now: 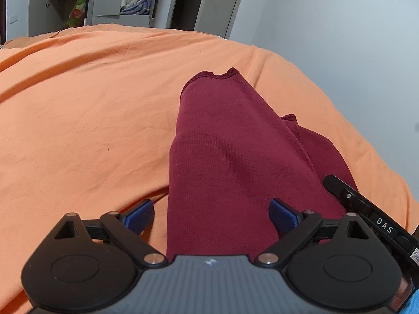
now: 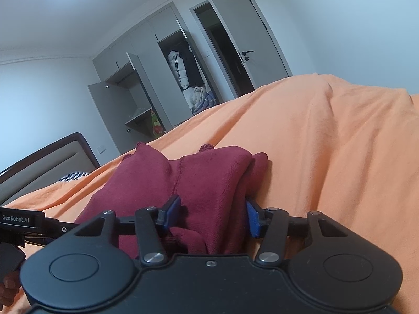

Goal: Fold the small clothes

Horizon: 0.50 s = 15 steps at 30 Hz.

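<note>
In your left wrist view, your left hand-held gripper [image 1: 210,216] is spread wide, its blue pads [image 1: 138,216] either side of the near end of the maroon garment [image 1: 222,151], which lies lengthwise on the orange bedsheet [image 1: 78,104], frayed hem at the far end; nothing is pinched. The tip of your other tool enters at lower right. In your right wrist view, your right hand-held gripper [image 2: 213,216] is partly spread around a bunched fold of the same garment [image 2: 204,175], pads beside the cloth; whether they press it I cannot tell. You seem mid-fold, at the regrasp: next, close both on the near edge, then carry it toward the far hem.
</note>
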Available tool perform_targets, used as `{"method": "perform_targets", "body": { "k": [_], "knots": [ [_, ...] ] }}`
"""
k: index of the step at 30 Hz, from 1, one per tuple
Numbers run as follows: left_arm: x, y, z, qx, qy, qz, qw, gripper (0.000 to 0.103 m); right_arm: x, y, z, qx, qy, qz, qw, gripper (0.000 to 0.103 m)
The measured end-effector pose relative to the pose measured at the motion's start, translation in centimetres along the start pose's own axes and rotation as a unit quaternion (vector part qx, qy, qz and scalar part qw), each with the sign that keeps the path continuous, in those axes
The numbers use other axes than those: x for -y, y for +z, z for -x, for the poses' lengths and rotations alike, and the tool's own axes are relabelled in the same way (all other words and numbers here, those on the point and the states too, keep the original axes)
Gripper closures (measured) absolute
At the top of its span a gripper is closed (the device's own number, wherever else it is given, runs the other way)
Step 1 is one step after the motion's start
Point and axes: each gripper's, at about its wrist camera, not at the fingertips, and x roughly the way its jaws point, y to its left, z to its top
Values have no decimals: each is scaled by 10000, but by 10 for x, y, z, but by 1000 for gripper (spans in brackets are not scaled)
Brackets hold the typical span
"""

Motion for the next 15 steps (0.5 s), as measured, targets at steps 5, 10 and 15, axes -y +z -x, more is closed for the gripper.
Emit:
{"method": "perform_targets", "body": {
  "k": [5,10,15],
  "knots": [
    [-6,0,5,4,-100,245,9997,14,2,0,0,-42,-26,-23,10000,48],
    [-2,3,5,2,-77,386,9992,30,-11,-1,-4,-92,-237,268,9993,50],
    [5,0,9,92,99,284,9995,36,-21,-4,-1,-48,-354,492,9981,63]
  ]
}}
